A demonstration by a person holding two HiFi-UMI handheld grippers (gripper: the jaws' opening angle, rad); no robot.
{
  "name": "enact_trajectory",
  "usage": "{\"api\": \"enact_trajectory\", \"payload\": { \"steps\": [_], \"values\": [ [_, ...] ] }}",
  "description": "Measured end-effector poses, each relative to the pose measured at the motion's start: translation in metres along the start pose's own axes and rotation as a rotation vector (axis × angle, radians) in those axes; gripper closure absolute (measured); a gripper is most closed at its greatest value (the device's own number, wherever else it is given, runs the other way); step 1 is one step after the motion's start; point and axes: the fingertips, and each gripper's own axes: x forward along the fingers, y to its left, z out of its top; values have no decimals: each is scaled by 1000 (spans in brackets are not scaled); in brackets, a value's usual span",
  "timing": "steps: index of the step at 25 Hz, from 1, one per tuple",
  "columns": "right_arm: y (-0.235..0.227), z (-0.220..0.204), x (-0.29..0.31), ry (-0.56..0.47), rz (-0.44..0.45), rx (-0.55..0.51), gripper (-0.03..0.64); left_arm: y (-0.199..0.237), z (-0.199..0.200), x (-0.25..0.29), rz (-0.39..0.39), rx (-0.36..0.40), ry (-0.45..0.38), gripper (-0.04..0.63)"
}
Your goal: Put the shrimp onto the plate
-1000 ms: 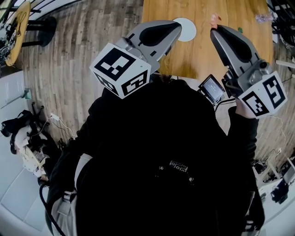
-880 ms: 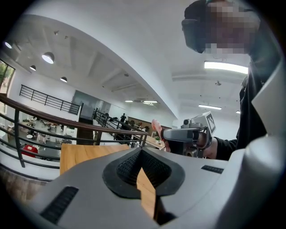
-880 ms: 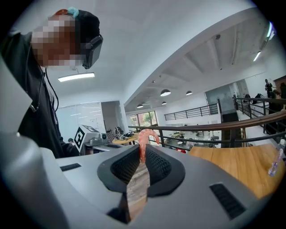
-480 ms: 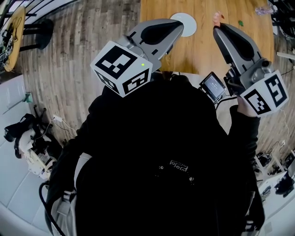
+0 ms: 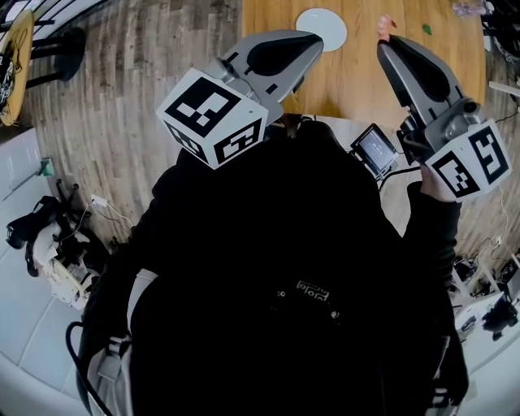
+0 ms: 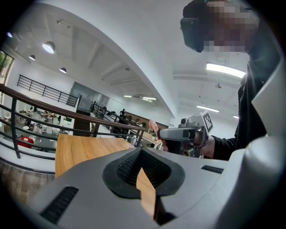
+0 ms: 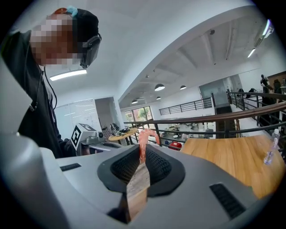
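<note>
**Shrimp gripped on the right, plate not yet reached**

On the left, my left hand-held gripper (image 6: 141,152) has its jaws together at the tips with nothing between them. Only the wood of the bench (image 5: 357,77) shows through the wedge behind the pads. It hangs over the near side of the bench and touches nothing.

Just right of its tip in the head view lies the white plate (image 5: 321,18), bare, flat on the bench and between the two grippers.

Further right, my right hand-held gripper (image 7: 143,155) is clamped on the shrimp (image 7: 144,136). The jaws stand only a little apart, the pads press on its body, and the pink curl sticks out past the tips. The shrimp is in the air above the bench, to the right of the plate and apart from it.

I judge this to be the carry step: pick-up done, placing not yet begun. The next move calls for bringing the right gripper leftward until the shrimp is over the plate, lowering it close to the surface, then parting the jaws so it drops inside the rim.
</note>
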Motion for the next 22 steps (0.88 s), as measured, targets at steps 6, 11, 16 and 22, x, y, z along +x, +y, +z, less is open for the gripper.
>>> {"api": "enact_trajectory", "payload": {
  "steps": [6,11,16,22],
  "values": [
    [-2,-6,0,32,9,4,563,0,-7,-2,10,-12,25,597],
    [-9,-14,3,57,16,4,563,3,-20,-2,7,5,59,597],
    [-11,-19,4,84,25,10,563,1,-20,-5,-33,28,80,597],
    [-16,-33,10,102,23,25,563,5,-28,-9,-44,2,69,597]
  ]
}}
